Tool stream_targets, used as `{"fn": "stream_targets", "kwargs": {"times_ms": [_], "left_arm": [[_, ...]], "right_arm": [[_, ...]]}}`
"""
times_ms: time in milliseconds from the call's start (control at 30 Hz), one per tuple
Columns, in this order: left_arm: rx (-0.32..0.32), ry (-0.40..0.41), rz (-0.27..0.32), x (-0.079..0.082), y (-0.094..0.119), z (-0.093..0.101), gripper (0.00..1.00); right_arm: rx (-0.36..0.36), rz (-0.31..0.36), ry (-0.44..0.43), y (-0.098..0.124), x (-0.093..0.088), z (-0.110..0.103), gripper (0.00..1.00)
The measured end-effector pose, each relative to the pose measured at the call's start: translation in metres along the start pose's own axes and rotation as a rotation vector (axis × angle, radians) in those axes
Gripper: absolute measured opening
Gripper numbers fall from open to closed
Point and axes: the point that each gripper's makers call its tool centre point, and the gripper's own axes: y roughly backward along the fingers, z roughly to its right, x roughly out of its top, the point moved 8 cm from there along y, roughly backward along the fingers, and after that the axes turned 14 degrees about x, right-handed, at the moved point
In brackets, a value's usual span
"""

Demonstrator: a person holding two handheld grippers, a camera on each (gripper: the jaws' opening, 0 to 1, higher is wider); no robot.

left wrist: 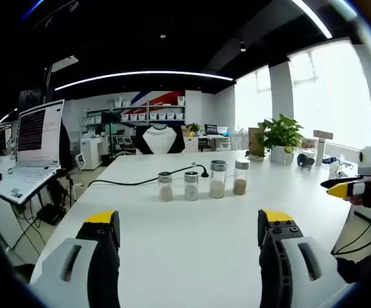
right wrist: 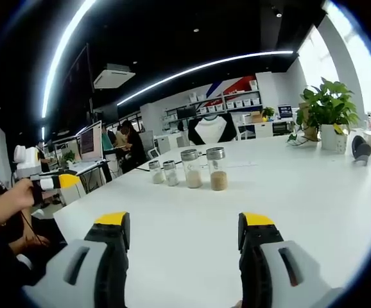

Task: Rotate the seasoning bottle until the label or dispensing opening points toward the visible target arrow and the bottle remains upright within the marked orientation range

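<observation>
Four seasoning bottles stand upright in a row mid-surface, well ahead of both grippers and untouched. Left gripper view, left to right: short bottle (left wrist: pixel 165 186) with pale contents low in the glass, second short bottle (left wrist: pixel 191 185) likewise, taller bottle (left wrist: pixel 217 179) about one-third full of light beige powder, taller bottle (left wrist: pixel 240 178) with brown powder at a similar level. All have metal caps; label or opening direction too small to tell. Right gripper view shows the same row from the other side: brown-powder bottle (right wrist: pixel 218 168) nearest, then beige one (right wrist: pixel 190 168), then the two short ones (right wrist: pixel 169 173) (right wrist: pixel 155 172). Left gripper (left wrist: pixel 189 231) released, jaws spread wide, nothing between them, hovering above the white surface (left wrist: pixel 192 250) short of the row. Right gripper (right wrist: pixel 184 234) also released, jaws apart and empty, well short of the bottles. Right gripper also enters the left gripper view at the right edge (left wrist: pixel 355 187), held in a hand. Black cable (left wrist: pixel 140 178) runs across the surface behind the bottles. Open laptop (left wrist: pixel 31 151) off to the left, potted plant (left wrist: pixel 280 138) at the far right of the surface by the windows.
</observation>
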Motion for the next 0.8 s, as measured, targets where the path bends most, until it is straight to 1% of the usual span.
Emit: {"fn": "stream_targets", "kwargs": {"times_ms": [100, 200, 400, 500, 800], "left_arm": [[0.004, 0.009, -0.003, 0.0003, 0.0014, -0.0012, 0.93], [0.012, 0.030, 0.015, 0.0029, 0.0023, -0.0031, 0.92], [0.011, 0.016, 0.003, 0.0026, 0.0025, -0.0034, 0.92], [0.019, 0.013, 0.005, 0.0021, 0.0040, -0.0038, 0.90], [0.030, 0.027, 0.004, 0.0011, 0.0048, -0.0088, 0.90]], "right_arm": [[0.012, -0.015, -0.008, -0.0001, -0.0028, -0.0008, 0.67], [0.015, -0.025, -0.004, -0.0009, -0.0041, -0.0001, 0.67], [0.028, -0.024, 0.000, -0.0042, -0.0019, -0.0019, 0.66], [0.033, -0.027, 0.005, -0.0051, -0.0018, -0.0021, 0.66], [0.040, -0.035, 0.002, -0.0076, -0.0031, -0.0037, 0.66]]}}
